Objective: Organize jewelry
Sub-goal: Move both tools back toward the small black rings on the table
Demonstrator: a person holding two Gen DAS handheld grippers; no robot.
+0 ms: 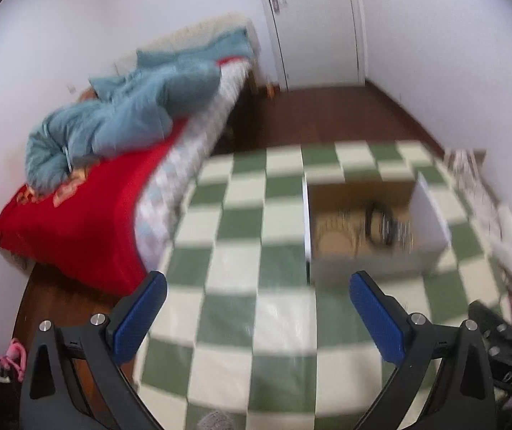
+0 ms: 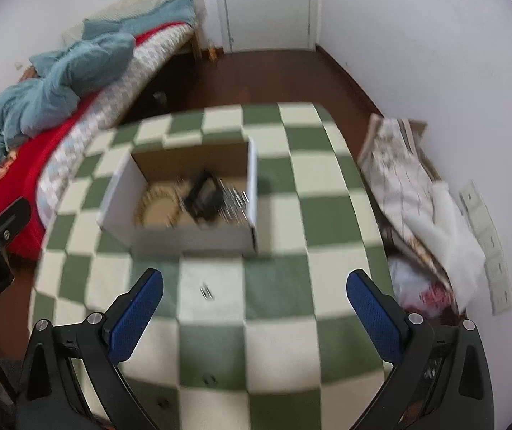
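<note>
An open white cardboard box sits on a green and cream checkered cloth; it also shows in the left wrist view. Inside lie a gold ring-shaped necklace, a black frame-like piece and silvery pieces, all blurred. A small silver item lies on the cloth in front of the box. Two tiny dark items lie nearer. My left gripper is open and empty, above the cloth left of the box. My right gripper is open and empty, above the silver item.
A bed with a red cover and a blue quilt stands left of the cloth. Folded patterned fabric and white cloth lie at the right by the wall. A white door is at the back. Dark wooden floor surrounds the cloth.
</note>
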